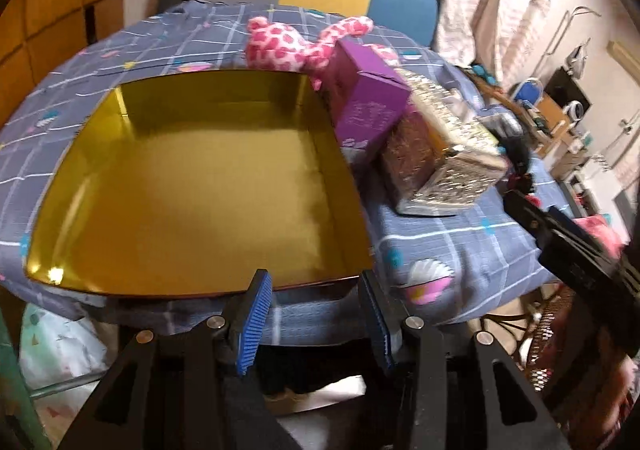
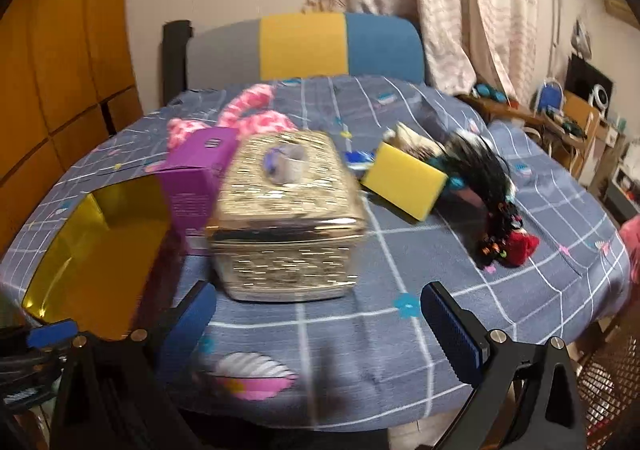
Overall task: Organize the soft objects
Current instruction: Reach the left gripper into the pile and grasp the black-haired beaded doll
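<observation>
**Op:** Two grippers up, both empty. Left gripper [image 1: 316, 324] hangs over the near rim of the gold tray [image 1: 192, 185], pads partly apart, nothing between them but the cloth of the desk [image 1: 460, 246] beyond. Right gripper [image 2: 320, 330] stands wide apart over bare cloth, touching nothing.

**Obs:** Where are the soft things?

**Op:** Pink spotted plush [image 1: 288, 45] lies at the far side of the tray, half behind the purple box [image 1: 368, 101]. Yellow sponge [image 2: 404, 179] sits right of the silver box [image 2: 288, 217], with a black feathery toy [image 2: 488, 185] just beside it. Tray holds nothing yet.

**Obs:** Risks?

**Op:** My guess: the purple box leans on the silver one, so reaching past for the plush could topple it into the tray. The left pads look too narrow for the plush unless I spread them first. Both views are smeared; I would not judge depth to the sponge until they sharpen.
</observation>
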Demonstrator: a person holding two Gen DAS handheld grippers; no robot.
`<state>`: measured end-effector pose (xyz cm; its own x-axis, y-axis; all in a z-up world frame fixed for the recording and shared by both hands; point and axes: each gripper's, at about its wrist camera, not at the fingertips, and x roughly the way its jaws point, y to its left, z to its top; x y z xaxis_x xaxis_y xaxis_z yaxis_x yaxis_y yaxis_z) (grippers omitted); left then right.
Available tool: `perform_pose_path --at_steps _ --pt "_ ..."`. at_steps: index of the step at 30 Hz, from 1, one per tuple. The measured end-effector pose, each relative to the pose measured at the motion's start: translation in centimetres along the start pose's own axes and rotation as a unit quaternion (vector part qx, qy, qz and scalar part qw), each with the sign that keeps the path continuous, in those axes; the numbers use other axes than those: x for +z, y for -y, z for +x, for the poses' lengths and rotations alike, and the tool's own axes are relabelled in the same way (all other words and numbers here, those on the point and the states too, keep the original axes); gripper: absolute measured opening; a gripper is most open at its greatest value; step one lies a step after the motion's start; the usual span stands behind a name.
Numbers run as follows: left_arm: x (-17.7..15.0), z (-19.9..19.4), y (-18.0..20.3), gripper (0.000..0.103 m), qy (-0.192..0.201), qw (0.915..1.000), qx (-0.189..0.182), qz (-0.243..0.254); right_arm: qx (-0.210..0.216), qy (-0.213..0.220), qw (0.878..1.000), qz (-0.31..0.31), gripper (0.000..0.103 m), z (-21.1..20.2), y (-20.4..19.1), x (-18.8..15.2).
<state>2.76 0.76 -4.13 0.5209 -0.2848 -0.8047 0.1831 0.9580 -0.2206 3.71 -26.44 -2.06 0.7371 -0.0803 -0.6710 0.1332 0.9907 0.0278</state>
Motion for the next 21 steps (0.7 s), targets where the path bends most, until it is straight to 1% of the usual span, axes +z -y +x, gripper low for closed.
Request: perform_pose_path --at_steps 4,7,10,14,16,18,19,21 --pt "0.8 -0.2 0.6 0.045 -0.005 0.999 -0.044 -0.006 -0.016 -0.011 0.999 0.028 0.103 0.9 4.2 0.4" --pt "1.6 -0.7 1.4 0.045 0.003 0.9983 -0.058 -0.002 -0.03 -0.013 0.998 0.058 0.103 1.6 7.9 0.3" --pt "2.5 -0.9 2.5 0.045 0.009 0.9951 -0.098 0.002 -0.057 -0.015 0.996 0.072 0.103 2.6 11.3 0.0" --pt "3.6 -0.7 4.4 0.045 0.015 0.9942 -0.105 0.022 -0.084 -0.01 0.992 0.093 0.103 3.6 15.2 0.4" --pt "4.2 -0.4 5.7 0.045 0.011 0.9929 -0.113 0.037 -0.1 -0.004 0.988 0.119 0.103 4.0 17.9 0.7" --pt "4.8 -0.4 7.1 0.046 0.007 0.9916 -0.119 0.051 -0.111 -0.001 0.983 0.143 0.103 4.4 19.7 0.8" --pt "5.2 -0.3 8.1 0.047 0.006 0.9905 -0.123 0.061 -0.117 -0.001 0.98 0.159 0.103 4.5 20.9 0.8" --pt "5.7 -0.2 9.7 0.054 0.005 0.9878 -0.135 0.078 -0.121 0.001 0.976 0.183 0.103 4.3 22.4 0.7"
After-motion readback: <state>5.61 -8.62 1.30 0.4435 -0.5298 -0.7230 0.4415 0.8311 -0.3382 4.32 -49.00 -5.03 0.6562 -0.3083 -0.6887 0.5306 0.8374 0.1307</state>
